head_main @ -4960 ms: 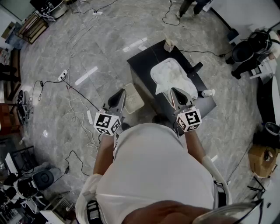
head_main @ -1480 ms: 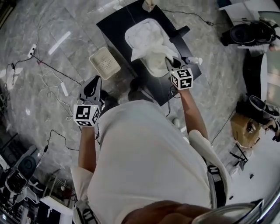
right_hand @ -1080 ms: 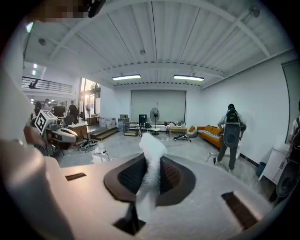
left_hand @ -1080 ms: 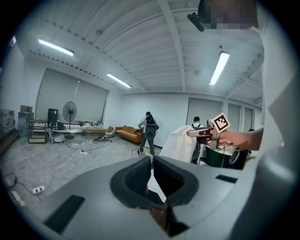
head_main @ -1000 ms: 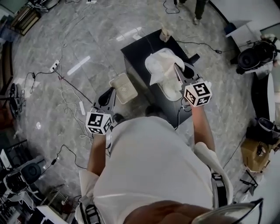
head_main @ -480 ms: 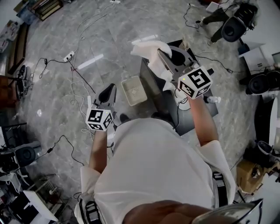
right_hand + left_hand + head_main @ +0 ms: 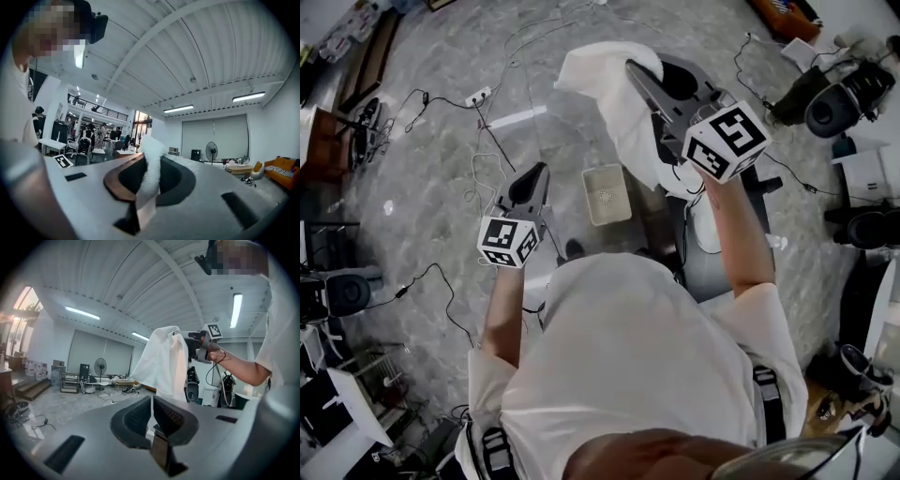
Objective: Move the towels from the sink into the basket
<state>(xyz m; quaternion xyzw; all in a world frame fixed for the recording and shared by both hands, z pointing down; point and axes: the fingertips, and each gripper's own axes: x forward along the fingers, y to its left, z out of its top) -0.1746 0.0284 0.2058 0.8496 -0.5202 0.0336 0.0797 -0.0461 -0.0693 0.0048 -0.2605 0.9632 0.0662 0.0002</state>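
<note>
The right gripper (image 7: 632, 70), fingers clenched on a towel (image 7: 605, 98), has swung up from the sink (image 7: 709, 230). The towel now hangs high, beyond the basket (image 7: 607, 194). The left gripper (image 7: 536, 173) has its fingers clenched on nothing. The drop into the basket remains.

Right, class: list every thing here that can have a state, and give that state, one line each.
right gripper: shut on the towel, raised.
towel: lifted, hanging from the right gripper.
left gripper: shut, nothing between its jaws.
basket: upright on the floor, no towel in it.
</note>
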